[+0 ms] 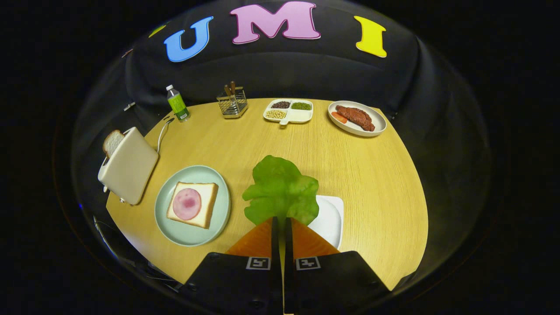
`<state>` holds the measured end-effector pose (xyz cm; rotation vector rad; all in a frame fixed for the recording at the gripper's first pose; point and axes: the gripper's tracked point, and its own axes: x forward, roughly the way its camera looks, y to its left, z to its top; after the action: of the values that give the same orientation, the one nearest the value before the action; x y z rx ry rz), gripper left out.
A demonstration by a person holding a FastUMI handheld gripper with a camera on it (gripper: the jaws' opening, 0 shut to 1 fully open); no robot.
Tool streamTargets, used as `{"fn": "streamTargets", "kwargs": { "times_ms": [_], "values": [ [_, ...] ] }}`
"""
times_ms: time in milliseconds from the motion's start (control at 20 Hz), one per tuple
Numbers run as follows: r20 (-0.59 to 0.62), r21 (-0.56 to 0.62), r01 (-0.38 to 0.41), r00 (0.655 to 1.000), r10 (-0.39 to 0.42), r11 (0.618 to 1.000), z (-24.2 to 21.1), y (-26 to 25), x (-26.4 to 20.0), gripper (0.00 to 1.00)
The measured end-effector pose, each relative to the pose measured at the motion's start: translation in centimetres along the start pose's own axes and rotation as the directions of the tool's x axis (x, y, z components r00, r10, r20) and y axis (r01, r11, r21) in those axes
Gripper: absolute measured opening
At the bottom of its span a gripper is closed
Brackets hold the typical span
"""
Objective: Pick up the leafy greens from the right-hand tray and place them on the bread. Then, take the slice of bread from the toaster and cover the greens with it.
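Four things line the far edge of your worktop [350,175]: a green bottle [177,103], a wire utensil holder [232,105], a divided dish of beans [288,110] and a plate of meat [357,118]. Beyond your fingers to the left, the toaster [129,166] holds a bread slice [113,142], beside the pale green plate [192,236] carrying bread topped with ham [192,204]. Your gripper [281,223] points forward above the white tray [330,218]. Its fingers [258,240] are nearly pressed together, pinching the leafy greens [282,190] at their tips.

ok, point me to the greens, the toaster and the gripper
leafy greens [280,188]: gripper view, middle of the leaf, held between the fingers.
toaster [129,168]: gripper view, its cream side wall.
gripper [281,221]: gripper view, between its fingertips.
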<state>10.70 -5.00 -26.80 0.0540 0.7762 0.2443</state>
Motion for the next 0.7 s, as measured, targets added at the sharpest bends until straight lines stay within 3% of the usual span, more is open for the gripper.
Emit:
{"fn": "streamTargets", "kwargs": {
  "times_ms": [350,700],
  "values": [
    [0.086,-0.021,-0.028,0.996,0.03,0.999,3.8,4.9,-2.7,0.06],
    [0.067,-0.099,-0.115,0.99,0.122,0.988,4.0,13.3,-1.6,0.06]
  ]
}}
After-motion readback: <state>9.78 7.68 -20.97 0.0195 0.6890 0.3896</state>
